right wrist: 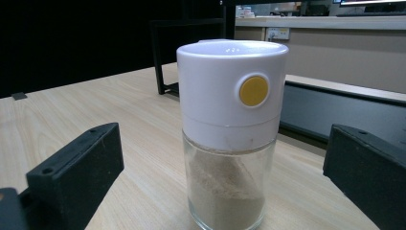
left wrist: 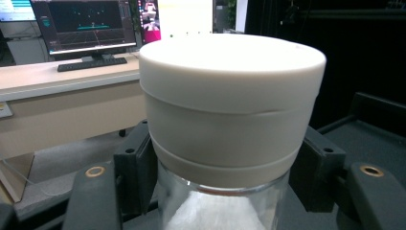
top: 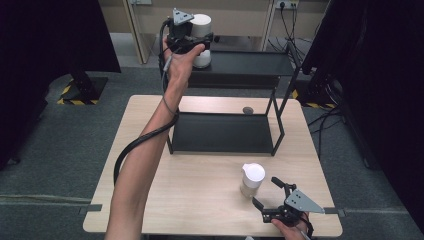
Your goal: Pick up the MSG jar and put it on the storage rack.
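Observation:
A white-capped glass jar [top: 202,24] is at the left end of the black rack's top shelf [top: 250,62]. My left gripper [top: 201,42] is shut on it. In the left gripper view the black jaws press both sides of this jar [left wrist: 230,96] just under its cap. I cannot tell whether it rests on the shelf. A second jar [top: 252,177], with a white cap, stands on the wooden table [top: 200,190]. It has a yellow button and holds tan powder [right wrist: 232,124]. My right gripper [top: 264,191] is open just beside it, and its jaws [right wrist: 222,182] stand wide apart on either side without touching.
The black two-level rack's lower shelf [top: 220,132] lies on the table's far half. A small dark round object [top: 247,110] sits on the table behind it. Black curtains hang on both sides. A desk with a monitor [left wrist: 86,24] stands beyond the rack.

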Available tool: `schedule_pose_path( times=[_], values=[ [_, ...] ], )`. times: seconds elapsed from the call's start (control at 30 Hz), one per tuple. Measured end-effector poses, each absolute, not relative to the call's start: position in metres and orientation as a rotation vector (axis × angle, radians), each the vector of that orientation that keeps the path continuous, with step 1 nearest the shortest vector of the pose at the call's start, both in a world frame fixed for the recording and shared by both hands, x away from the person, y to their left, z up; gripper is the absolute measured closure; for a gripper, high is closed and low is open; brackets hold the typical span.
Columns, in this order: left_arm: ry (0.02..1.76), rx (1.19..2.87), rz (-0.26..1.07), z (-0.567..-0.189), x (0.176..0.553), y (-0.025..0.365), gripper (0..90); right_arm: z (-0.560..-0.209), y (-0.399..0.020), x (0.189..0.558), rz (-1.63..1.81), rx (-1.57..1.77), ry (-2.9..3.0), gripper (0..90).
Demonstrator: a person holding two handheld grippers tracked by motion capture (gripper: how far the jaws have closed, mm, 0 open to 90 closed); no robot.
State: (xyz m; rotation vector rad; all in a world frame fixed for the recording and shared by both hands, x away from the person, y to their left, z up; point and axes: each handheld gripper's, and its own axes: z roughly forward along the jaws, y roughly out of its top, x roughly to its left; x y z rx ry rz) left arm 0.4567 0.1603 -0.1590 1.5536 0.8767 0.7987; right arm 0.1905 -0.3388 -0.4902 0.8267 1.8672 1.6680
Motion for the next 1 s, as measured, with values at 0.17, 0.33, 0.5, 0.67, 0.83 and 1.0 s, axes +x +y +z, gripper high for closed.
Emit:
schedule_pose_path(
  times=[0.17,0.33,0.5,0.67,0.83,1.0],
  values=[
    [0.880,1.541,0.796,-0.162,0.457,0.161,35.0,-0.490,-0.338,0.191,1.668,0.825,1.871,0.5],
    [0.887,1.533,0.792,-0.162,0.456,0.161,30.3,-0.490,-0.338,0.191,1.668,0.820,1.871,0.5],
    [0.947,1.477,0.747,-0.165,0.456,0.163,10.8,-0.490,-0.338,0.191,1.666,0.817,1.874,0.5],
    [0.952,1.472,0.743,-0.165,0.454,0.165,2.6,-0.490,-0.337,0.191,1.665,0.817,1.877,0.5],
    [0.936,1.476,0.732,-0.164,0.449,0.166,0.1,-0.490,-0.337,0.191,1.664,0.814,1.880,0.5],
    [0.925,1.491,0.730,-0.163,0.443,0.167,0.0,-0.490,-0.337,0.191,1.664,0.816,1.879,0.5]
  ],
)
